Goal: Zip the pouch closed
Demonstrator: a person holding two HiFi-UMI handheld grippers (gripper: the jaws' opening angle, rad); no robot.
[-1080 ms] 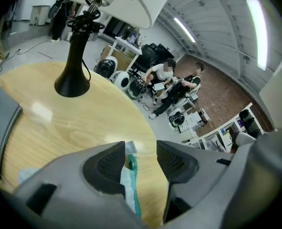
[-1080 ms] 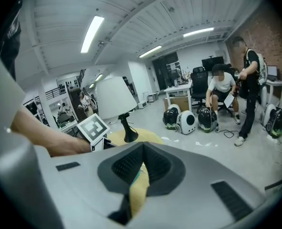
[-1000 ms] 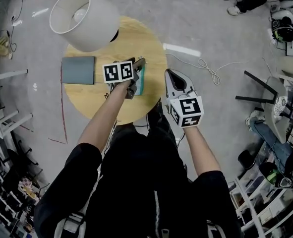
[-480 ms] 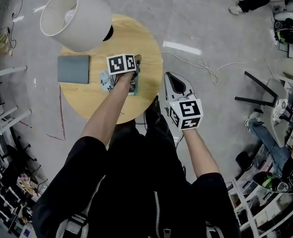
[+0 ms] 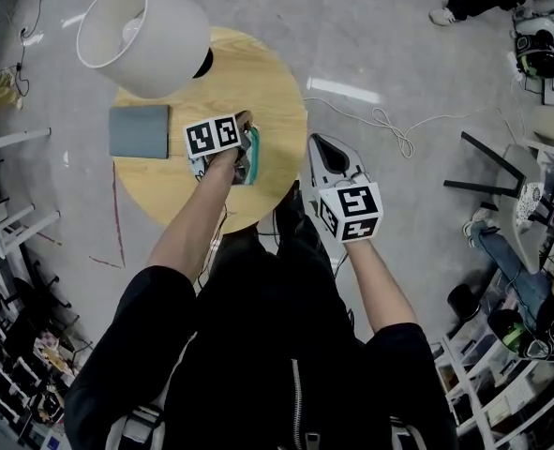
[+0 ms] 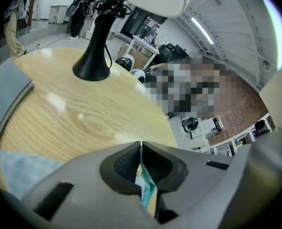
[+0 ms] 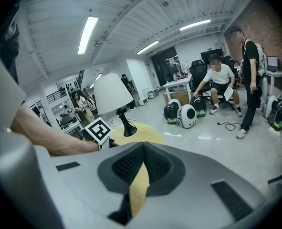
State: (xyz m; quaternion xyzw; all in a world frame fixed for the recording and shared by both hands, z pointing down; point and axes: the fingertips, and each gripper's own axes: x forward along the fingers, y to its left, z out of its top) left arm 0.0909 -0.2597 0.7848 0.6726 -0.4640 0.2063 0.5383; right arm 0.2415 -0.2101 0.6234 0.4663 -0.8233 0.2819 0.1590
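A teal pouch (image 5: 251,169) lies near the middle of the round wooden table (image 5: 272,82). My left gripper (image 5: 245,137) is down on it, and its marker cube hides most of the pouch in the head view. In the left gripper view the jaws have just been closing, and that gripper (image 6: 141,147) now pinches a thin teal edge of the pouch (image 6: 146,189) between its pads. My right gripper (image 5: 321,142) hovers off the table's right edge, apart from the pouch. Seen in its own view, this gripper (image 7: 141,146) has its jaws together with nothing in them.
A lamp with a white shade (image 5: 145,36) and black base (image 6: 94,61) stands at the table's far left. A grey pad (image 5: 139,131) lies left of the pouch. A cable (image 5: 389,129) runs over the floor on the right. People (image 7: 222,87) are further off.
The left gripper has come down onto the pouch and its jaws have shut on the pouch's edge. The right gripper has stayed where it was.
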